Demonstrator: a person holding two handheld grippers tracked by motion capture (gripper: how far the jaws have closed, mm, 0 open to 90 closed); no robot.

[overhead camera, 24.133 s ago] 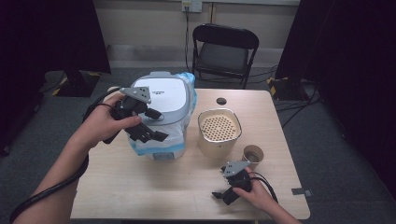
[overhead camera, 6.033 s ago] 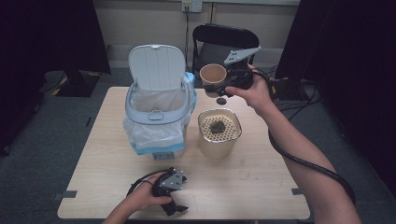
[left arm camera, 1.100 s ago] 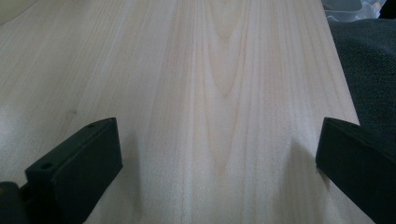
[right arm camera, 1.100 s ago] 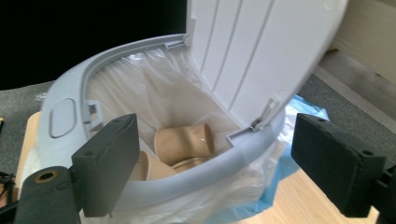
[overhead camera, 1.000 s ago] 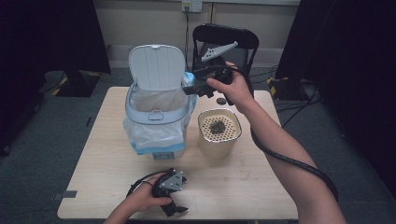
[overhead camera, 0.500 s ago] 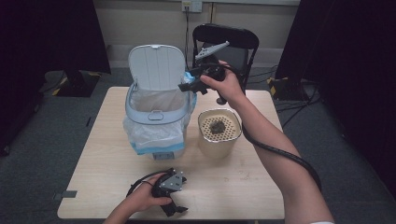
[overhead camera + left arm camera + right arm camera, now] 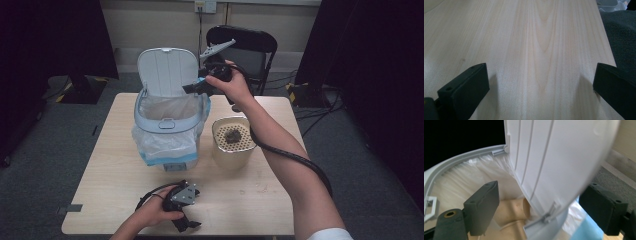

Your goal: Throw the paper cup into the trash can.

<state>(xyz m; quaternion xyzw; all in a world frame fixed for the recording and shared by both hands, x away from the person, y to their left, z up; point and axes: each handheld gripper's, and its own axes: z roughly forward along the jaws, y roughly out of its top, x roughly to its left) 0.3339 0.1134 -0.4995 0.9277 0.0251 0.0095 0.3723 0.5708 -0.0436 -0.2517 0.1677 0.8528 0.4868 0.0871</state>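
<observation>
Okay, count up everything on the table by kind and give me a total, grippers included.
Bin: 1
Strainer pot: 1
Cups in the bin: 2
Grippers: 2, left, right
Total: 6

High view: table (image 7: 125,200) evenly lit from above, dark surround, sharp. Left gripper (image 7: 541,82) view: soft jaw shadows on the wood beside each jaw, grain sharp. Right gripper (image 7: 541,212) view: white lid (image 7: 564,157) ahead overexposed, edge blurred, black background upper left.
</observation>
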